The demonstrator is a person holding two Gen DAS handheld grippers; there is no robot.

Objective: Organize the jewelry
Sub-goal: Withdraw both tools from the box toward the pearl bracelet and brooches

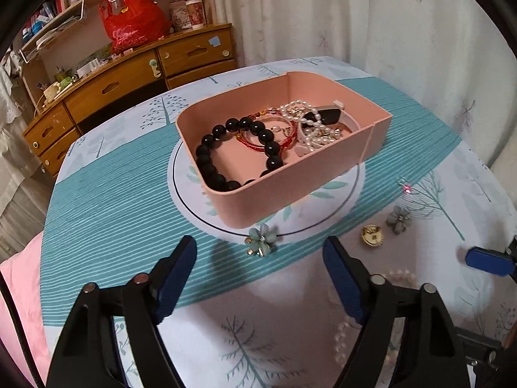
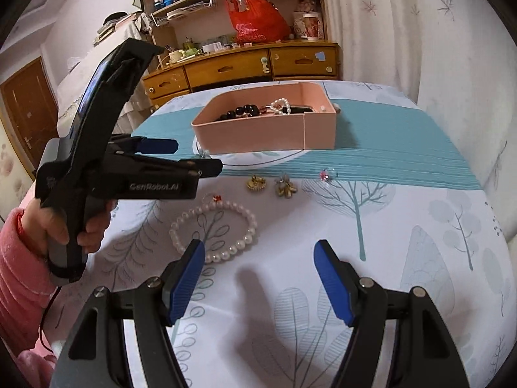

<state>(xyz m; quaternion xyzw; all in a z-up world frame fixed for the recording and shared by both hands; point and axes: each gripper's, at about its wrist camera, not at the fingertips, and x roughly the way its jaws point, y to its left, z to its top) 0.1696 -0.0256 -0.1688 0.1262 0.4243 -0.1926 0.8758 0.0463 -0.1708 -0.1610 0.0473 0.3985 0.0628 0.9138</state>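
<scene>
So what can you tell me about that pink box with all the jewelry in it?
The pink box is a shallow, open rectangular tray with rounded corners, smooth like plastic or card, and a seam runs down one side wall. It sits flat on the tablecloth, over a printed white circle. Inside lie a black bead bracelet, a red bangle, tangled pearl strands and a white-strapped watch. A pale blue flower piece lies just in front of it; no gripper touches it.

On the side of the left gripper point(image 2: 181, 153) that you hold, as the right wrist view shows it, you can read the grey brand lettering "GenRobot.AI". The marks on the red bag point(image 2: 257, 21) and the shelf items are too blurred to read.
</scene>
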